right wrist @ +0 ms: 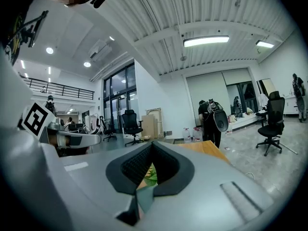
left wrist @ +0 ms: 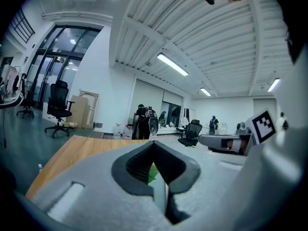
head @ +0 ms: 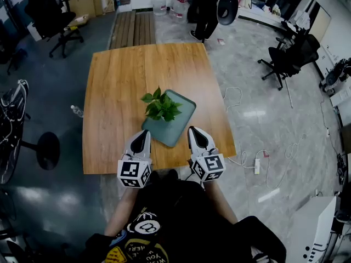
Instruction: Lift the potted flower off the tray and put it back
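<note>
Stage of task: the small green leafy potted flower [head: 160, 106] stands on the teal rounded-rectangle tray [head: 171, 135], and neither tool has hold of it. By my reading the lift is not under way; whether 1 lift-and-return is already over, these views cannot say.
Left to do, if not begun: open the jaws, close in on the pot, raise it clear of the tray, then set it back in the same place.
Left gripper [head: 143, 133]: white, with a marker cube – jaws clenched together on nothing. Its tips sit just beside the tray's near-left corner, low over the square pale wooden table [head: 120, 81].
Potted flower: on the tray's far half, upright. The pot itself is hidden under the leaves in the head view.
Tray: flat on the table, set at a slant to the table's edges, with its near half bare.
Right gripper [head: 196, 130]: the matching white tool – jaws also pressed together and empty, its tips just beside the tray's near-right edge.
Flower against the 2 grippers: it lies ahead of and between them, apart from both. Each gripper view shows only a scrap of green leaf through the gap behind its closed tips.
</note>
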`<state>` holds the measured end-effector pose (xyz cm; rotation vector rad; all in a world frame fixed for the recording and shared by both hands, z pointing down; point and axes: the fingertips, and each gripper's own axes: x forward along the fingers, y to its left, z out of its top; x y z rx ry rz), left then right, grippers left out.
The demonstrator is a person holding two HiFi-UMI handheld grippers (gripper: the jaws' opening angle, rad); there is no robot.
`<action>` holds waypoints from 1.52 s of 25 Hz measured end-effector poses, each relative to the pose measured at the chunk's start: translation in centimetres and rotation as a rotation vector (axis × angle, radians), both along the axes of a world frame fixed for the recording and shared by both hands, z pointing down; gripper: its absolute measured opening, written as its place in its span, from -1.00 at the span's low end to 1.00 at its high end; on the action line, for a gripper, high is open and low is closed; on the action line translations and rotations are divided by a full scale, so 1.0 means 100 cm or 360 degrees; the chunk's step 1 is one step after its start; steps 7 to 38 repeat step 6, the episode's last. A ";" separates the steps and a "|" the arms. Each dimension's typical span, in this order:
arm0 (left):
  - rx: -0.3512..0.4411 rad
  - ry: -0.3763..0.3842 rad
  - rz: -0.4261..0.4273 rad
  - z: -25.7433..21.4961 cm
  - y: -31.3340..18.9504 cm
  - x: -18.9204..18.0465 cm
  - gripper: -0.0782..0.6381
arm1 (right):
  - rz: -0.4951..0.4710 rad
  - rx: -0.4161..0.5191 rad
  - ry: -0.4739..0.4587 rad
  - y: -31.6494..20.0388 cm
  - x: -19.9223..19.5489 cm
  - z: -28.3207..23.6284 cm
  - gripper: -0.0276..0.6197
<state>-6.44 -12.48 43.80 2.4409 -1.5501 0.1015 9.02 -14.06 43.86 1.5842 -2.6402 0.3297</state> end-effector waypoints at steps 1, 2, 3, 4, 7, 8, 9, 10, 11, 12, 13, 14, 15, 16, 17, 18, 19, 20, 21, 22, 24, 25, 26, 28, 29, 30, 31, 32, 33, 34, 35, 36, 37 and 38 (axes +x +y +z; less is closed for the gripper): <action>-0.0001 -0.0009 0.0010 0.001 0.000 0.002 -0.79 | -0.0001 -0.0001 0.0001 0.000 0.000 0.001 -0.91; 0.0000 -0.0015 0.0019 0.001 0.001 0.004 -0.79 | -0.0001 -0.0002 0.0001 -0.001 0.000 0.001 -0.91; 0.0000 -0.0019 0.0028 0.001 0.000 0.005 -0.79 | -0.0001 -0.0003 -0.0001 -0.001 0.000 0.001 -0.91; 0.0001 -0.0023 0.0036 0.001 0.000 0.006 -0.79 | -0.0001 -0.0004 -0.0003 -0.001 0.000 0.001 -0.91; 0.0001 -0.0029 0.0052 0.001 0.000 0.008 -0.79 | -0.0002 -0.0005 -0.0009 -0.002 0.000 0.001 -0.91; 0.0001 -0.0029 0.0052 0.001 0.000 0.008 -0.79 | -0.0002 -0.0005 -0.0009 -0.002 0.000 0.001 -0.91; 0.0001 -0.0029 0.0052 0.001 0.000 0.008 -0.79 | -0.0002 -0.0005 -0.0009 -0.002 0.000 0.001 -0.91; 0.0001 -0.0029 0.0052 0.001 0.000 0.008 -0.79 | -0.0002 -0.0005 -0.0009 -0.002 0.000 0.001 -0.91; 0.0001 -0.0029 0.0052 0.001 0.000 0.008 -0.79 | -0.0002 -0.0005 -0.0009 -0.002 0.000 0.001 -0.91; 0.0001 -0.0029 0.0052 0.001 0.000 0.008 -0.79 | -0.0002 -0.0005 -0.0009 -0.002 0.000 0.001 -0.91; 0.0001 -0.0029 0.0052 0.001 0.000 0.008 -0.79 | -0.0002 -0.0005 -0.0009 -0.002 0.000 0.001 -0.91; 0.0001 -0.0029 0.0052 0.001 0.000 0.008 -0.79 | -0.0002 -0.0005 -0.0009 -0.002 0.000 0.001 -0.91; 0.0001 -0.0029 0.0052 0.001 0.000 0.008 -0.79 | -0.0002 -0.0005 -0.0009 -0.002 0.000 0.001 -0.91; 0.0001 -0.0029 0.0052 0.001 0.000 0.008 -0.79 | -0.0002 -0.0005 -0.0009 -0.002 0.000 0.001 -0.91; 0.0001 -0.0029 0.0052 0.001 0.000 0.008 -0.79 | -0.0002 -0.0005 -0.0009 -0.002 0.000 0.001 -0.91; 0.0001 -0.0029 0.0052 0.001 0.000 0.008 -0.79 | -0.0002 -0.0005 -0.0009 -0.002 0.000 0.001 -0.91; 0.0001 -0.0029 0.0052 0.001 0.000 0.008 -0.79 | -0.0002 -0.0005 -0.0009 -0.002 0.000 0.001 -0.91; 0.0001 -0.0029 0.0052 0.001 0.000 0.008 -0.79 | -0.0002 -0.0005 -0.0009 -0.002 0.000 0.001 -0.91; 0.0001 -0.0029 0.0052 0.001 0.000 0.008 -0.79 | -0.0002 -0.0005 -0.0009 -0.002 0.000 0.001 -0.91; 0.0001 -0.0029 0.0052 0.001 0.000 0.008 -0.79 | -0.0002 -0.0005 -0.0009 -0.002 0.000 0.001 -0.91; 0.0001 -0.0029 0.0052 0.001 0.000 0.008 -0.79 | -0.0002 -0.0005 -0.0009 -0.002 0.000 0.001 -0.91; 0.0001 -0.0029 0.0052 0.001 0.000 0.008 -0.79 | -0.0002 -0.0005 -0.0009 -0.002 0.000 0.001 -0.91; 0.0001 -0.0029 0.0052 0.001 0.000 0.008 -0.79 | -0.0002 -0.0005 -0.0009 -0.002 0.000 0.001 -0.91; 0.0001 -0.0029 0.0052 0.001 0.000 0.008 -0.79 | -0.0002 -0.0005 -0.0009 -0.002 0.000 0.001 -0.91; 0.0001 -0.0029 0.0052 0.001 0.000 0.008 -0.79 | -0.0002 -0.0005 -0.0009 -0.002 0.000 0.001 -0.91; 0.0001 -0.0029 0.0052 0.001 0.000 0.008 -0.79 | -0.0002 -0.0005 -0.0009 -0.002 0.000 0.001 -0.91; 0.0001 -0.0029 0.0052 0.001 0.000 0.008 -0.79 | -0.0002 -0.0005 -0.0009 -0.002 0.000 0.001 -0.91; 0.0001 -0.0029 0.0052 0.001 0.000 0.008 -0.79 | -0.0002 -0.0005 -0.0009 -0.002 0.000 0.001 -0.91; 0.0001 -0.0029 0.0052 0.001 0.000 0.008 -0.79 | -0.0002 -0.0005 -0.0009 -0.002 0.000 0.001 -0.91; 0.0001 -0.0029 0.0052 0.001 0.000 0.008 -0.79 | -0.0002 -0.0005 -0.0009 -0.002 0.000 0.001 -0.91; 0.0001 -0.0029 0.0052 0.001 0.000 0.008 -0.79 | -0.0002 -0.0005 -0.0009 -0.002 0.000 0.001 -0.91; 0.0001 -0.0029 0.0052 0.001 0.000 0.008 -0.79 | -0.0002 -0.0005 -0.0009 -0.002 0.000 0.001 -0.91; 0.0001 -0.0029 0.0052 0.001 0.000 0.008 -0.79 | -0.0002 -0.0005 -0.0009 -0.002 0.000 0.001 -0.91; 0.0001 -0.0029 0.0052 0.001 0.000 0.008 -0.79 | -0.0002 -0.0005 -0.0009 -0.002 0.000 0.001 -0.91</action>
